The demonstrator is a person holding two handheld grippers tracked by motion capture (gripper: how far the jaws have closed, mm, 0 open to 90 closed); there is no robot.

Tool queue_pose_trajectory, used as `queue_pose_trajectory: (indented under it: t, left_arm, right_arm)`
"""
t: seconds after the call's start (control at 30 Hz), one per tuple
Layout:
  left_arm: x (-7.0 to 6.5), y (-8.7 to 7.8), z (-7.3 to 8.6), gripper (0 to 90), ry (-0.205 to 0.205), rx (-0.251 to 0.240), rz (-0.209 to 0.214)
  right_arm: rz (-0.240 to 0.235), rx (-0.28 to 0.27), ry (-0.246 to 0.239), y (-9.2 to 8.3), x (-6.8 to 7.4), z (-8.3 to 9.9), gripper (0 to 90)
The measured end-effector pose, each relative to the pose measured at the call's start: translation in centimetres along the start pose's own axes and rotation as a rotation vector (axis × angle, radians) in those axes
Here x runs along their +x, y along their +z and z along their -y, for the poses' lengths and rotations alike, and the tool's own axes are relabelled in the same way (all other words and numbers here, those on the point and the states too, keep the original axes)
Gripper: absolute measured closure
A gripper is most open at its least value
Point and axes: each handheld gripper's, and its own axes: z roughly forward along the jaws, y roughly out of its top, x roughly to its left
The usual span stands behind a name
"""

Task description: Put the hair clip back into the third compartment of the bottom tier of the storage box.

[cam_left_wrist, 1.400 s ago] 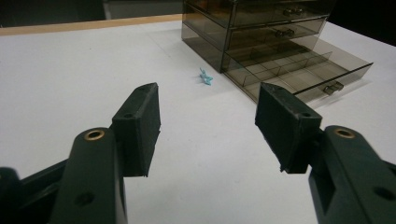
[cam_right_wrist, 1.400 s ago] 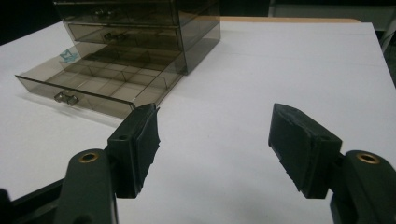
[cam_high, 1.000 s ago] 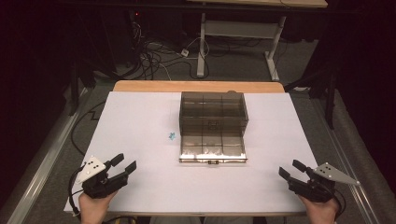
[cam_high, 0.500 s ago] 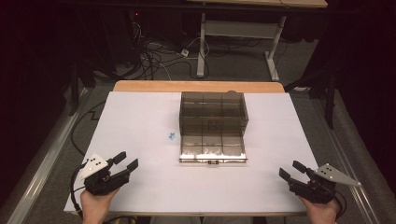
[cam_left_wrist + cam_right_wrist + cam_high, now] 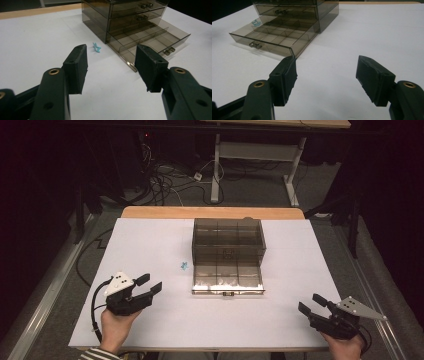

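Observation:
A smoky see-through drawer cabinet (image 5: 227, 234) stands mid-table, its bottom drawer (image 5: 227, 281) pulled out toward me and split into several empty compartments. A small blue piece (image 5: 184, 265) lies on the white table just left of the cabinet; the left gripper view has it (image 5: 96, 47) ahead of the jaws. My left gripper (image 5: 150, 283) hovers at the near left, aimed at the blue piece and the drawer (image 5: 155, 37). It is open, its jaws have just been closing a little, and nothing is between them (image 5: 111, 56). My right gripper (image 5: 310, 302) rests open and empty at the near right, facing the drawer (image 5: 274, 37).
The white table (image 5: 150, 240) has a wooden strip (image 5: 210, 212) along its far edge. Behind it, cables and a desk frame (image 5: 217, 165) stand on the dark floor. Metal rails run along both sides of the table.
My left gripper has moved forward and a little right, toward the blue piece, and risen slightly. The right gripper has kept still.

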Motion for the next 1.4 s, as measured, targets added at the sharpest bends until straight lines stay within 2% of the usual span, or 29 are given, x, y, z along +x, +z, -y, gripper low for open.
queue_pose_trajectory:
  t: [0.23, 0.33, 0.5, 0.67, 1.03, 1.4]
  left_arm:
    - [0.0, 2.4, -0.6, 43.9, 0.001, 0.066, -0.033]
    - [0.1, 3.5, -1.1, 43.9, -0.015, 0.103, -0.059]
    - [0.4, 5.5, -1.6, 45.9, 0.039, 0.156, -0.121]
    - [0.6, 7.4, -1.7, 50.2, 0.086, 0.197, -0.165]
    - [1.0, 11.4, -1.3, 53.8, 0.076, 0.280, -0.219]
    - [1.7, 14.6, -0.2, 56.1, 0.060, 0.332, -0.265]
  right_arm:
    - [-0.008, 0.008, -0.003, 0.3, -0.1, -0.1, 33.2]
    - [-0.012, 0.005, -0.005, 0.3, 0.0, -0.1, 33.2]
    - [-0.019, 0.007, -0.009, 0.5, 0.1, -0.2, 33.2]
    - [-0.023, 0.007, -0.011, 0.5, 0.1, -0.2, 33.3]
    - [-0.024, 0.001, -0.012, 0.5, 0.1, -0.2, 33.3]
    - [-0.027, 0.000, -0.011, 0.5, 0.0, -0.3, 33.4]
